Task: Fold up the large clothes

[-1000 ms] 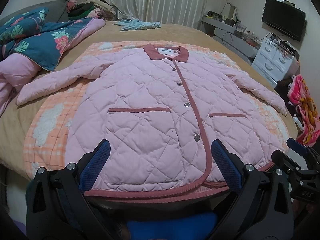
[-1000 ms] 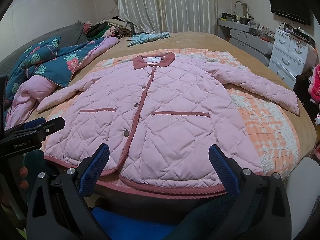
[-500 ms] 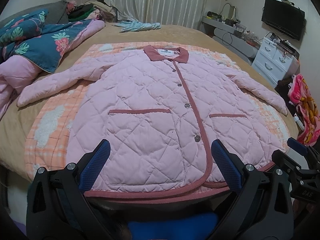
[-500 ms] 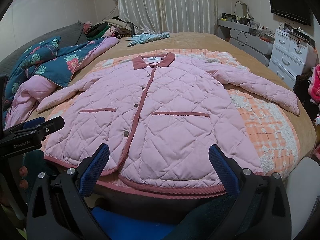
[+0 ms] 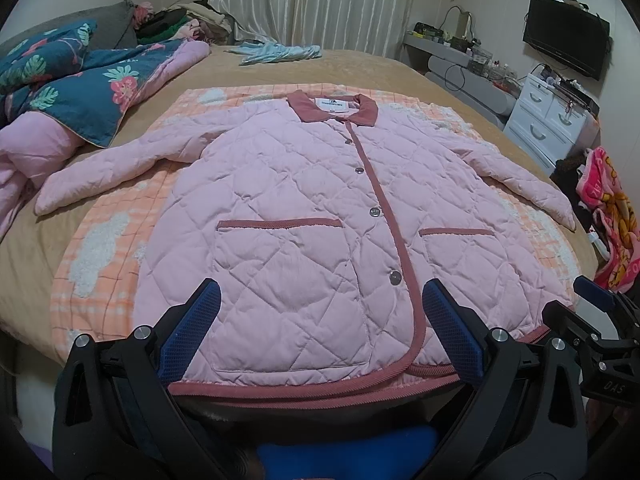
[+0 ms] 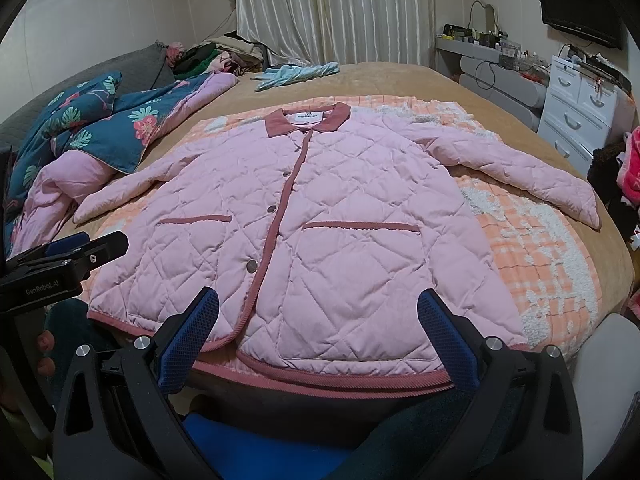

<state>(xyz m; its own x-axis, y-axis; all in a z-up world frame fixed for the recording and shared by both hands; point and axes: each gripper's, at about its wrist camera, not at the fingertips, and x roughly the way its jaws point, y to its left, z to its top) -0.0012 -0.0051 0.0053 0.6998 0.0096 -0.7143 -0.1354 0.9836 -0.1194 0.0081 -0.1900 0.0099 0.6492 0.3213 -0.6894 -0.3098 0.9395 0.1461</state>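
Where the tan-covered bed [image 5: 360,68] carries an orange checked blanket [image 5: 100,264], we see the pink quilted button-front jacket [image 5: 304,216] flat, sleeves spread, white drawer unit [image 5: 548,120] to the right. We hold left gripper [image 5: 320,304] and right gripper [image 6: 318,304] at the hem, fingers wide, empty.

A tan-covered bed [image 5: 360,64] fills the room, pale curtains [image 5: 312,0] at twelve o'clock, white drawers [image 5: 548,120] at two.
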